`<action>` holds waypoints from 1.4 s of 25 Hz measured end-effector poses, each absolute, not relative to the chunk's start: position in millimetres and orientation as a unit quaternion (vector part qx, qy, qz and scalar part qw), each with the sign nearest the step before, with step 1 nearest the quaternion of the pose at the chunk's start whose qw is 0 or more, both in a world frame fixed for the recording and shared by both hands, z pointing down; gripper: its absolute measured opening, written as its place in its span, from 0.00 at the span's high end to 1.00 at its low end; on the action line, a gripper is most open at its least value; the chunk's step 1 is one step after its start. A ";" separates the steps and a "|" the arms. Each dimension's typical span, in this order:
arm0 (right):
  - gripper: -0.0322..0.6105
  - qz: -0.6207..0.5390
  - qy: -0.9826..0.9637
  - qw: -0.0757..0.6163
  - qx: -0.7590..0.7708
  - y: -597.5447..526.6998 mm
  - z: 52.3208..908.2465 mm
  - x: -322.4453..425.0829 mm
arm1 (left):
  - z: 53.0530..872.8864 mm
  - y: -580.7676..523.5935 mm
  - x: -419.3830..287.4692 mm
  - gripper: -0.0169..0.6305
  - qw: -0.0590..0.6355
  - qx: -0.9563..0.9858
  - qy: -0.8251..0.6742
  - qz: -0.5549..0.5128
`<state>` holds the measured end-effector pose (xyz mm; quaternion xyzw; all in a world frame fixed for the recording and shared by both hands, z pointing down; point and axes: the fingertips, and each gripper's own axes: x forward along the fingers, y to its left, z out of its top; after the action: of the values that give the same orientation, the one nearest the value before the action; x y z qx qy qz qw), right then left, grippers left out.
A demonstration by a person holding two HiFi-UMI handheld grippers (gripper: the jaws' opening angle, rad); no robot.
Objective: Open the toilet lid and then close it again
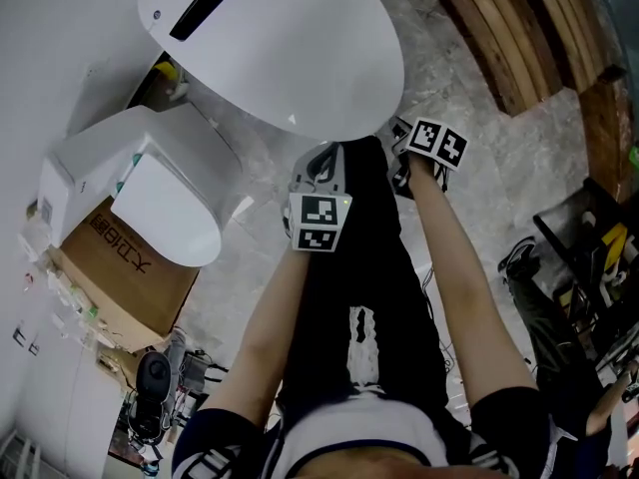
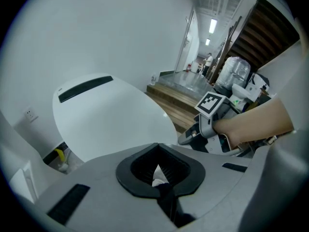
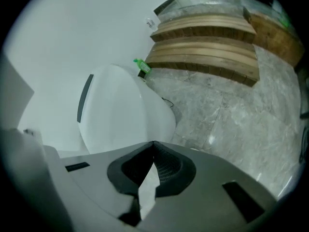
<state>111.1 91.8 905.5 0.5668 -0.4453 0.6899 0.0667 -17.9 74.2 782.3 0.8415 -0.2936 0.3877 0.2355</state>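
While toilet lid (image 1: 280, 58) lies down | long axis upper-left to lower-right

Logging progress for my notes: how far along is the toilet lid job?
Nothing looks done: the toilet lid is down, though an earlier opening can't be ruled out. In hand: the left gripper and right gripper, both shut and empty, sit near its front edge. Left, apparently: lift the lid, then lower it.
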 end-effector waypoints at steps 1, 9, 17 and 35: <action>0.94 0.673 -0.459 0.086 0.574 90.3 897.0 110.3 | 776.7 73.1 -18.8 0.96 0.237 0.841 -0.295 0.387; 0.94 0.447 -0.645 0.182 0.593 77.1 789.3 90.3 | 720.4 64.6 -15.1 0.96 0.255 0.841 -0.299 0.371; 0.94 0.331 -0.742 0.149 0.564 77.5 693.1 58.8 | 669.9 55.2 -7.9 0.96 0.246 0.860 -0.299 0.333; 0.94 0.299 -0.786 0.129 0.526 76.8 632.1 7.6 | 630.9 65.8 -16.8 0.96 0.224 0.890 -0.287 0.274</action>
<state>7.6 76.8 632.1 0.5260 -0.7859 0.2987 0.1289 -16.8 65.8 630.9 0.8904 -0.2868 0.2736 0.2237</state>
